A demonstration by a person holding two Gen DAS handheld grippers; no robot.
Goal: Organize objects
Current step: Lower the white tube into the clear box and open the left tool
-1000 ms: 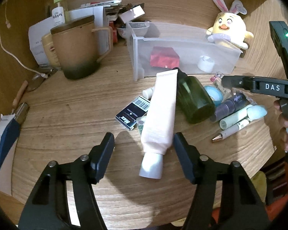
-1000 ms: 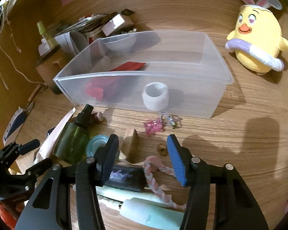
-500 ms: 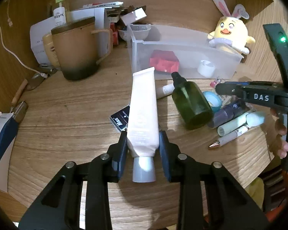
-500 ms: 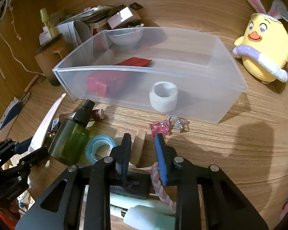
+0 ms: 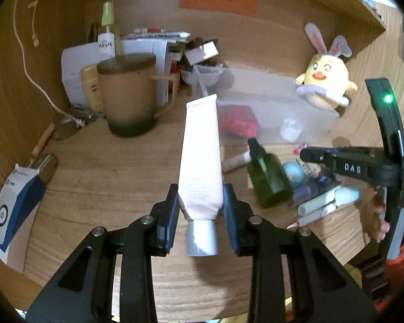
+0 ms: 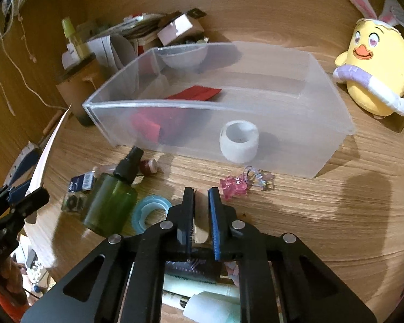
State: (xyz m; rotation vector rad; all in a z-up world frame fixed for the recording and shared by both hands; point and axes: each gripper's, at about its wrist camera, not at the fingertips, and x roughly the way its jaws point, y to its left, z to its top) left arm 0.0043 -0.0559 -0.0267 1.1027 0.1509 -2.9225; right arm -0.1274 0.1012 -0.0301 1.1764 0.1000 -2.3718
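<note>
My left gripper (image 5: 200,202) is shut on a pale pink tube (image 5: 200,158) with a grey cap, held above the wooden desk and pointing toward the clear plastic bin (image 5: 307,113). My right gripper (image 6: 201,210) is shut on a small wooden block (image 6: 200,220), lifted just above the desk in front of the bin (image 6: 328,145). The bin holds a red box (image 6: 150,126) and a white ring-shaped pot (image 6: 239,141). The left gripper with the tube shows at the left edge of the right wrist view (image 6: 21,199).
On the desk lie a green spray bottle (image 6: 110,202), a blue tape roll (image 6: 148,214), a pink charm (image 6: 234,185), pens and tubes (image 5: 326,202). A brown lidded mug (image 5: 129,99), a yellow chick plush (image 6: 374,72) and a blue-white carton (image 5: 13,210) stand around.
My left gripper closed on the pink tube and lifted it off the desk. My right gripper closed on the wooden block and raised it slightly.
</note>
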